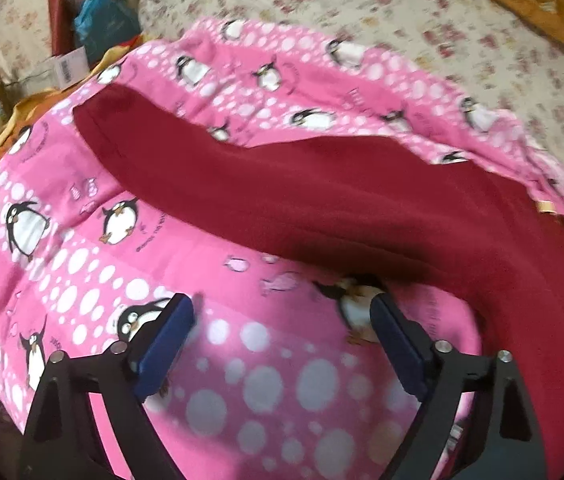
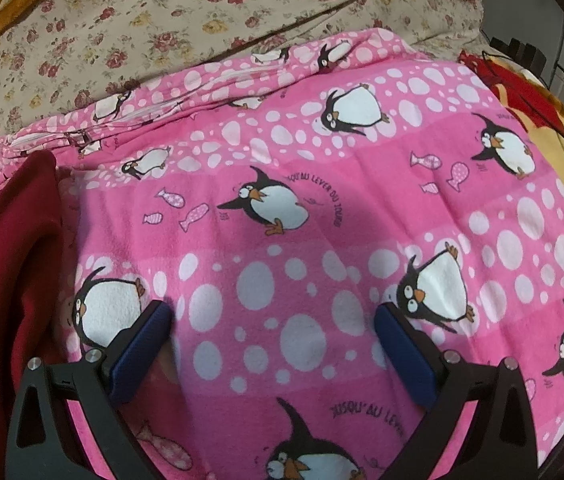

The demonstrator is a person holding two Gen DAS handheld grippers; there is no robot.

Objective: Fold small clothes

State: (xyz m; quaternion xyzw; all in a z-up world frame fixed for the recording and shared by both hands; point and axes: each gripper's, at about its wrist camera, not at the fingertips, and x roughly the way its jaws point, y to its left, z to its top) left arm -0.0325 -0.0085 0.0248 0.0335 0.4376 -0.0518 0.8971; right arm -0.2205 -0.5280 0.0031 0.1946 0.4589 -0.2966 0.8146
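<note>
Floral bedding point(image 2: 162, 20) lies beyond a pink penguin blanket point(image 2: 322, 208); a dark red garment point(image 1: 362, 200) sprawls unfolded. Left gripper point(image 1: 282, 320) and right gripper point(image 2: 274, 320) gape wide, empty.

One red garment point(image 1: 362, 200), two blankets point(image 2: 282, 208)

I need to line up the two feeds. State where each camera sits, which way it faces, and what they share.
Left wrist: on the left tongs, angled down at the dark red garment on the pink penguin blanket; both open fingers show.
Right wrist: on the right tongs, angled down at the pink penguin blanket; open fingers show, dark red garment at left.
Shared: blanket, garment, floral bedding.
</note>
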